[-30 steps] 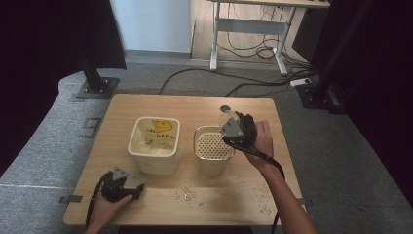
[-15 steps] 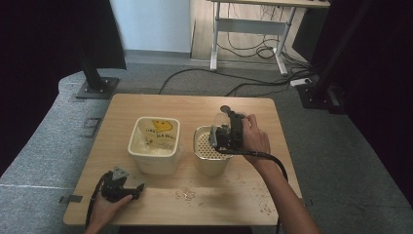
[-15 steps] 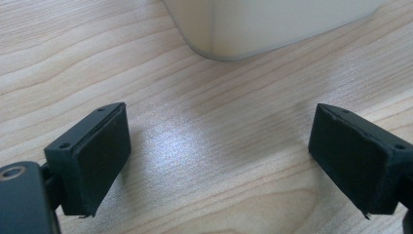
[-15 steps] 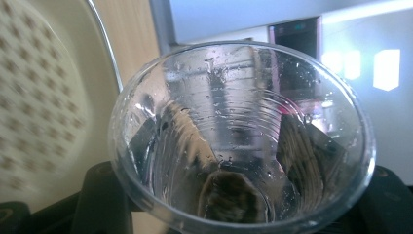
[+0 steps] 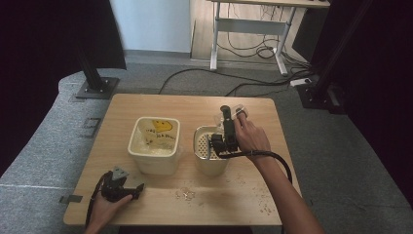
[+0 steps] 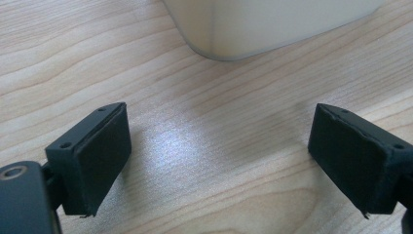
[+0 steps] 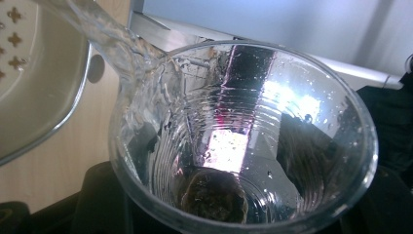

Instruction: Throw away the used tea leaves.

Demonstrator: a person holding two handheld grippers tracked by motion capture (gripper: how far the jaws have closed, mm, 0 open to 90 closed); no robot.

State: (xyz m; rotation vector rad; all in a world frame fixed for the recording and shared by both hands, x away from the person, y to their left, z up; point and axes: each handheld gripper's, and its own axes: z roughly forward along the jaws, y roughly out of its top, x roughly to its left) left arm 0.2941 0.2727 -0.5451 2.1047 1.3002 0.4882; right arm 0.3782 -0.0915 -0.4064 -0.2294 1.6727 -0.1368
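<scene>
My right gripper (image 5: 218, 145) is shut on a clear plastic cup (image 7: 243, 141) and holds it tipped over the cream perforated strainer tub (image 5: 200, 146). In the right gripper view a stream of water (image 7: 104, 34) runs from the cup's lip toward the strainer tub (image 7: 39, 73), and a brownish lump lies at the cup's bottom. A cream square tub (image 5: 153, 144) with a yellow smiley print stands left of the strainer. My left gripper (image 5: 132, 189) rests open on the table near the front left; in the left gripper view nothing lies between the jaws of my left gripper (image 6: 219, 165).
The wooden table (image 5: 146, 105) carries scattered crumbs (image 5: 185, 194) near its front edge and more at the front right (image 5: 265, 207). The cream tub's corner (image 6: 272, 24) is just ahead of the left jaws. Cables and stand bases lie on the floor behind.
My right gripper has swung left from beside the strainer tub to over it and tipped the cup, so water is pouring. The left gripper has stayed put.
</scene>
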